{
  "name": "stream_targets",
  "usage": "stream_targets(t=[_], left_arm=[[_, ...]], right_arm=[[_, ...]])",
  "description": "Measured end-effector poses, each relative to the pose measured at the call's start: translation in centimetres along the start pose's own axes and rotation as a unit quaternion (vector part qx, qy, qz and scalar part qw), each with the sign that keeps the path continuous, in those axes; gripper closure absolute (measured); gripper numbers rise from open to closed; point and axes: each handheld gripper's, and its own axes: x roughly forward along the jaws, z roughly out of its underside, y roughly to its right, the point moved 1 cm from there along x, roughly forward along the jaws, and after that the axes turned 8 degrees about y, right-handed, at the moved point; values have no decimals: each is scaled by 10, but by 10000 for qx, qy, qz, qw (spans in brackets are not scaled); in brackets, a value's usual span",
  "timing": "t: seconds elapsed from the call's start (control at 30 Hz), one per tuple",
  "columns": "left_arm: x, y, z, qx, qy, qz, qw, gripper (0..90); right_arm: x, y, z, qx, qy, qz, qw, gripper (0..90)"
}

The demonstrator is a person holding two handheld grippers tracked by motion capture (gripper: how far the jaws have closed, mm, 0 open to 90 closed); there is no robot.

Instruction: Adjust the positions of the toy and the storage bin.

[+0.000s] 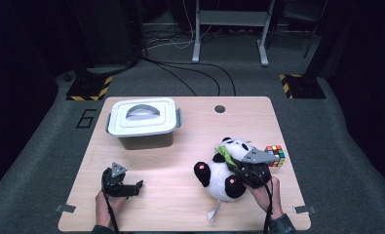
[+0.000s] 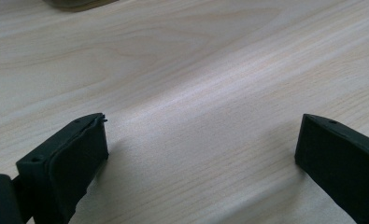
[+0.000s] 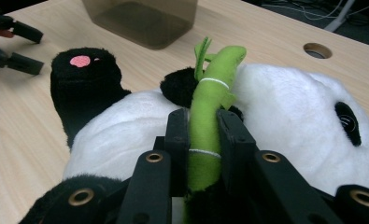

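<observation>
Right gripper (image 3: 203, 135) had its two black jaws pinched almost together on the green bamboo stalk (image 3: 210, 116) sewn to the front of the panda toy (image 1: 224, 170), which lay on its back at the lower right of the high view, just left of the puzzle cube (image 1: 275, 155). In the right gripper view the stalk ran up the middle of the frame between the jaws, squashed narrow where they pressed it. The panda looked light and very soft: plush that would sag and swing rather than keep its shape. Held by the stalk alone, the body would likely dangle and twist, and a thin felt piece could slip or strain at its stitching; a limb or a fold of the belly seemed a surer hold. Left gripper (image 1: 123, 186) rested at the lower left of the high view, jaws wide apart over bare table (image 2: 196, 70) with nothing between them. The lidded box (image 1: 143, 122) stood at the upper left of the tabletop, well apart from the toy.
</observation>
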Motion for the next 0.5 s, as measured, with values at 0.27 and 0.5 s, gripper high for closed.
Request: stream_targets(t=[0.27,0.5], left_arm=[[0,0,0,1,1,0,10000,21],[0,0,0,0,0,0,10000,21]], right_arm=[[4,14,4,120,28,280,9995,754],[10,23,8,191,-27,459,9988,753]])
